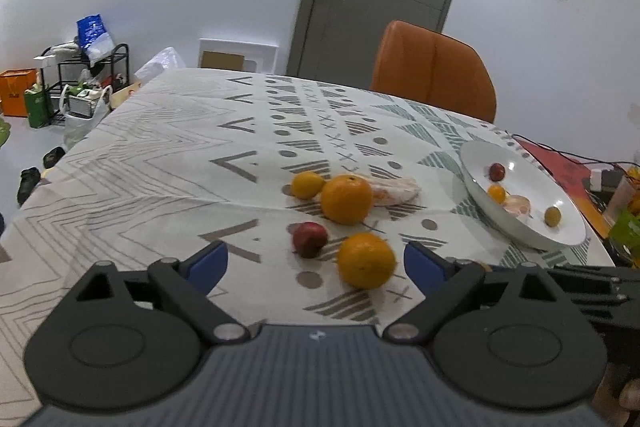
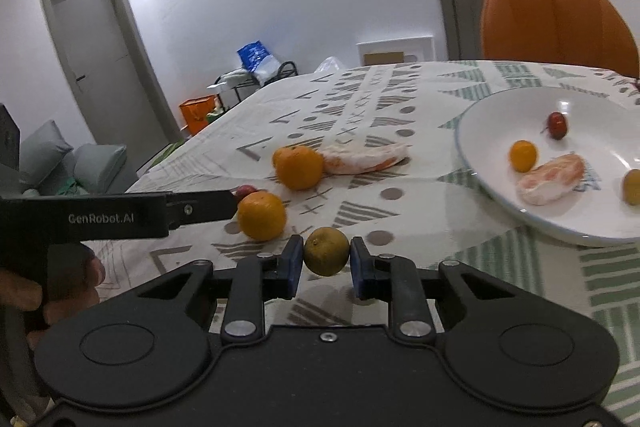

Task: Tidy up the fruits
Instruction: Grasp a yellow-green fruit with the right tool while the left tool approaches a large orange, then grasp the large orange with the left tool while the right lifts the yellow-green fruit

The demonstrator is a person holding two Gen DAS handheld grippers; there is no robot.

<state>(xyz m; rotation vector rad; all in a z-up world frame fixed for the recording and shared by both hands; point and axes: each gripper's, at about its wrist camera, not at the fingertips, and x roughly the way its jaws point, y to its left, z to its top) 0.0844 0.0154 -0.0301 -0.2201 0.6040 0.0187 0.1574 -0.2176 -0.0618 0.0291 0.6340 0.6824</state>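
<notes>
My right gripper point(image 2: 326, 259) is shut on a small yellow-green citrus point(image 2: 326, 251), left of the white plate point(image 2: 500, 115). The plate holds a red fruit point(image 2: 557, 125), a small orange fruit point(image 2: 523, 155), a peeled pomelo piece point(image 2: 550, 179) and another yellow-green fruit point(image 2: 632, 187). My left gripper point(image 1: 314, 261) is open low over the cloth, with an orange point(image 1: 366, 261) and a dark red fruit point(image 1: 309, 239) just ahead between its fingers. Beyond lie a bigger orange point(image 1: 346, 199), a small orange point(image 1: 306, 185) and a wrapped pomelo piece point(image 1: 396, 191).
A patterned tablecloth point(image 1: 160, 155) covers the table. An orange chair point(image 1: 432, 67) stands at the far edge. Cables and boxes point(image 1: 600, 179) crowd the table's right end behind the plate point(image 1: 536, 183). The left gripper's body point(image 2: 120, 217) and a hand reach in beside the near orange point(image 2: 262, 215).
</notes>
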